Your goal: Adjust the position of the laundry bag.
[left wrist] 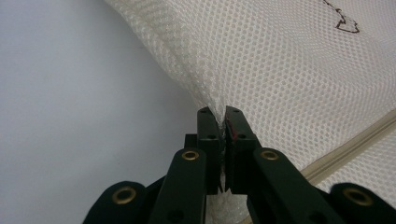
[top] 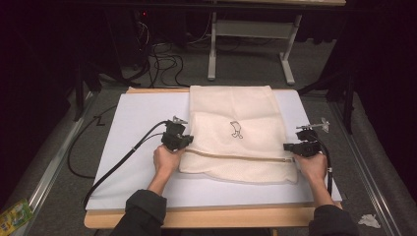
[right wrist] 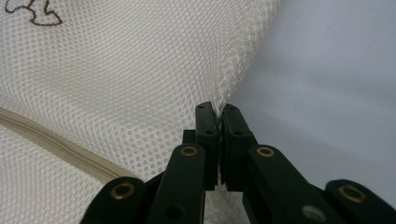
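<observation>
The cream mesh laundry bag [top: 236,137] with a beige zip lies flat on the white table mat [top: 133,128], stretched between both grippers. The left gripper [left wrist: 221,122] is clenched on the bag's near edge (mesh pinched between its jaws); the right gripper [right wrist: 218,116] grips the opposite edge likewise.

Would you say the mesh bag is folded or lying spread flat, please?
Folded: the mesh bag's near part lies doubled over its far part, both tongs pinching its side edges.

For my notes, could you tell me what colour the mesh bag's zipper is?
The zipper is beige, slightly darker than the cream mesh bag; the right gripper view shows it best.
</observation>
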Demonstrator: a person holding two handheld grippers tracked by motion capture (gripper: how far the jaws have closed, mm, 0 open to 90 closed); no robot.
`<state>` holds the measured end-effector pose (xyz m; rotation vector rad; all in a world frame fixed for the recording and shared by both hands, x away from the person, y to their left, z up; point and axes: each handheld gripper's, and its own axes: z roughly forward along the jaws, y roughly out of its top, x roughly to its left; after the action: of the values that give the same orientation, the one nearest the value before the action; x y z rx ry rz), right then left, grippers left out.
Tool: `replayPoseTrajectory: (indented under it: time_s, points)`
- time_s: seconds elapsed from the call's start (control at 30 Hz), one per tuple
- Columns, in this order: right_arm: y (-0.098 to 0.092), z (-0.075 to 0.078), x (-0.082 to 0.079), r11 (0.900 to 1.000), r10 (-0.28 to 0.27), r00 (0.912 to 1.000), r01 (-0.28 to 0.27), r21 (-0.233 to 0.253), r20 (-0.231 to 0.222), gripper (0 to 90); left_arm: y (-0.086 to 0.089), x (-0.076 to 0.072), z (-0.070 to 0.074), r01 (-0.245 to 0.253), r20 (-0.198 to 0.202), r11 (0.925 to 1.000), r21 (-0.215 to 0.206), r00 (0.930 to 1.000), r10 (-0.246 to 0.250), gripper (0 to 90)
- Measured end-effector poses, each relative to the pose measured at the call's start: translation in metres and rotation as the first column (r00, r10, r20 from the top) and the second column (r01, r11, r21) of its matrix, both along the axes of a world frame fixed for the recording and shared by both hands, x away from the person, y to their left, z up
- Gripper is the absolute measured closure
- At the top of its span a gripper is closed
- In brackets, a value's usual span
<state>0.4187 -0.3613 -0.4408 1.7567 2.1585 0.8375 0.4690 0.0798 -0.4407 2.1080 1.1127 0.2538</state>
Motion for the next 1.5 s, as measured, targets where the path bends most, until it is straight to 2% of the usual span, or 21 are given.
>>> replayPoseTrajectory:
  time_s: [0.8, 1.13, 1.5]
  points:
    - [0.024, 0.003, -0.002, 0.996, 0.068, 0.9969, -0.07, 0.054, 0.039, 88.8, 0.036, -0.014, 0.011, -0.036, 0.041, 0.9991, -0.024, 0.9985, 0.037, 87.0]
    - [0.035, 0.004, -0.003, 0.993, 0.093, 0.9941, -0.097, 0.068, 0.056, 88.8, 0.05, -0.02, 0.012, -0.056, 0.054, 0.9982, -0.022, 0.9969, 0.057, 86.9]
    - [0.048, 0.005, -0.005, 0.989, 0.118, 0.9904, -0.124, 0.084, 0.071, 88.8, 0.064, -0.026, 0.011, -0.075, 0.06, 0.9972, -0.002, 0.9954, 0.075, 86.7]
